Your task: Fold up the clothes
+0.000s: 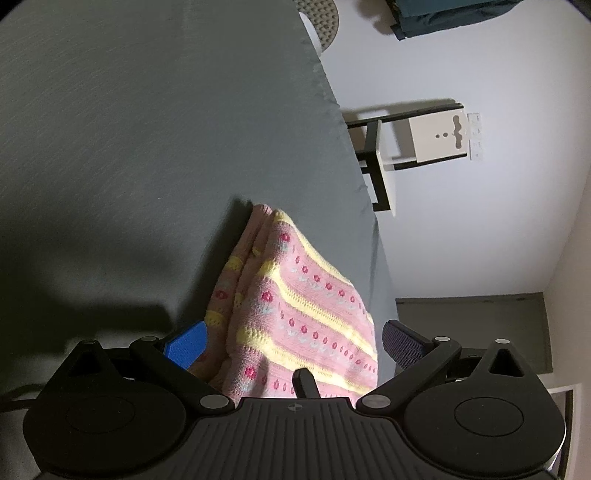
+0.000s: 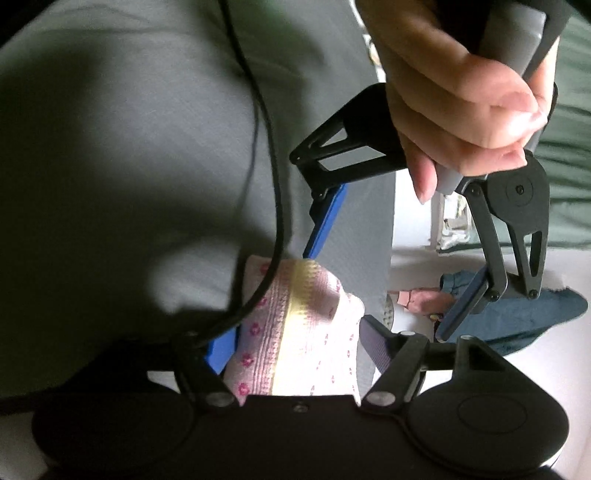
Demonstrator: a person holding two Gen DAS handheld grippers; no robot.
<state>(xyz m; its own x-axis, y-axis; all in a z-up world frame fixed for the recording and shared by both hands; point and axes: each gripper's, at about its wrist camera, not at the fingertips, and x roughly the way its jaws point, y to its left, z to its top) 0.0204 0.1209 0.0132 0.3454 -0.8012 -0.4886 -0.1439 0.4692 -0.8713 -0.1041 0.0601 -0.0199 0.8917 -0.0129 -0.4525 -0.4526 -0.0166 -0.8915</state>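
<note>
Left wrist view, nearest first: my left gripper [image 1: 293, 341] fills the bottom of the frame, its blue pads [image 1: 186, 343] spread wide, one at lower left and one at lower right. Between them rises the pink knit garment [image 1: 295, 295], striped in yellow with rows of red dots, bunched into a peak that points toward the middle of the frame. The left pad lies against a fold of the fabric; the right pad stands just apart from its edge, so nothing is pinched. Beyond the garment stretches the grey tablecloth [image 1: 147, 129], taking up the whole left and centre, with dark shadow across its lower left. Past the table edge, at right, the white floor [image 1: 480, 240] carries a black-framed stool with a white seat [image 1: 424, 142], and at the top right lies some dark blue cloth [image 1: 443, 18].

From the right wrist camera, my right gripper [image 2: 295, 343] sits at the bottom, its fingers also parted, a blue pad at the left and a darker one at the right. The same pink garment bulges up between them, touching the left pad; I cannot tell whether it touches the right one. A black cable [image 2: 258, 147] curves down over the cloth and the garment's left side. Farther up, my left hand [image 2: 461, 92] grips the other gripper's handle at upper right, its fingers wide apart above the table edge. On the floor at lower right lies a blue denim piece [image 2: 517, 314] beside something pink.
</note>
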